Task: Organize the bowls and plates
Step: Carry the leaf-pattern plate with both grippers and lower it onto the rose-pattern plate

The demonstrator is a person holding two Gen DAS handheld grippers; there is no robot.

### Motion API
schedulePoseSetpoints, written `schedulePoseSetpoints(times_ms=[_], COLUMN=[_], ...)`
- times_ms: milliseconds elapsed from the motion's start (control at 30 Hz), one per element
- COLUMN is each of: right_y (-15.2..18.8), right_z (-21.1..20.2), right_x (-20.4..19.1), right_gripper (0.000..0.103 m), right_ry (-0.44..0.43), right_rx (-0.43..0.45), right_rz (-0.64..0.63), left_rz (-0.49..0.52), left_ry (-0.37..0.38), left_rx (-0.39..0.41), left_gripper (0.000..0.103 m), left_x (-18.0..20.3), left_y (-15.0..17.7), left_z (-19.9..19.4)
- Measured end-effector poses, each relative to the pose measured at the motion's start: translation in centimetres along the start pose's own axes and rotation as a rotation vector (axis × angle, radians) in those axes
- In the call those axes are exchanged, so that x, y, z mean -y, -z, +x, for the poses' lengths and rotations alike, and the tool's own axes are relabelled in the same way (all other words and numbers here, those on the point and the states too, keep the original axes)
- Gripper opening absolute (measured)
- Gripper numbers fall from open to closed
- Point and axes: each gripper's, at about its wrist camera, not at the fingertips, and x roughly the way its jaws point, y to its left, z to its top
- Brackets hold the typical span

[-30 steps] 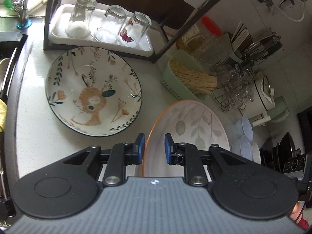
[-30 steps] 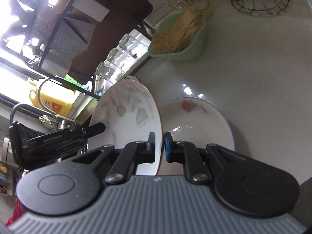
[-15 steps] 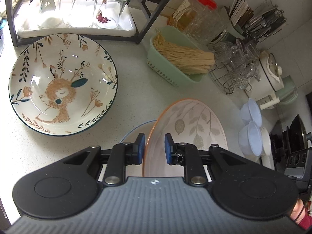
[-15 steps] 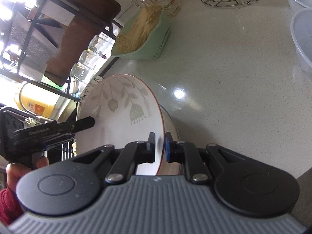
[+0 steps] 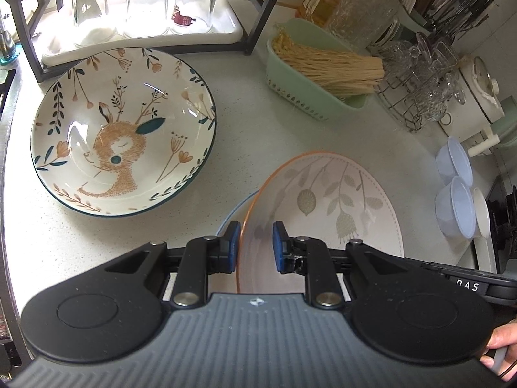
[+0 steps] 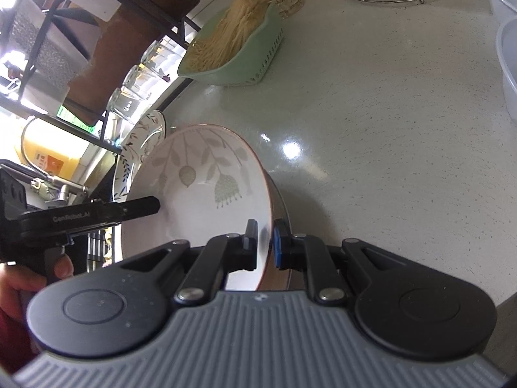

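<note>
Gripping the orange-rimmed leaf-print plate by its rim, my right hand-held gripper is clamped; my left hand-held gripper straddles the opposite rim, pads apart. Plate is tilted above the speckled counter. A blue-rimmed dish beneath is mostly hidden. Deer-print bowl sits left.

Matte black two-finger left gripper with blue rubber pads, silver pivot screws, ribbed grey body, matching right gripper, bare-skinned fingers, red sleeve
</note>
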Motion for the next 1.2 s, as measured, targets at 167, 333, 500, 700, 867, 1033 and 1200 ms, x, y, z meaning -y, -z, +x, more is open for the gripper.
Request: schedulePoseSetpoints(times_ms=[167, 333, 500, 700, 867, 1033, 1200], right_y=[0.1, 0.0, 0.1, 0.1, 0.1, 0.2, 0.2], right_z=[0.4, 0.6, 0.9, 0.8, 0.6, 0.5, 0.5], right_x=[-0.4, -0.5, -0.5, -0.1, 0.3, 0.6, 0.4], right_gripper=[0.013, 0.014, 0.015, 0.015, 0.015, 0.014, 0.013], right_ry=[0.013, 0.013, 0.01, -0.006, -0.02, -0.028, -0.022], right_rx=[-0.005, -0.009, -0.014, -0.006, -0.003, 0.002, 0.0], right_rz=[-0.024, -0.027, -0.018, 0.003, 0.014, 0.026, 0.015], left_rz=[0.013, 0.013, 0.034, 0.029, 0.02, -0.005, -0.032], left_ry=[-0.034, -0.042, -0.07, -0.094, -0.101, -0.113, -0.12], left_rx=[-0.014, -0.011, -0.018, -0.038, -0.058, -0.084, -0.117], left_gripper=[0.023, 0.023, 0.025, 0.029, 0.034, 0.035, 0.035], left_x=[0.2, 0.2, 0.8, 1.3, 1.5, 1.6, 1.5], left_y=[0.1, 0.1, -0.1, -0.3, -0.3, -0.6, -0.4], left_z=[0.3, 0.2, 0.2, 0.3, 0.5, 0.7, 0.8])
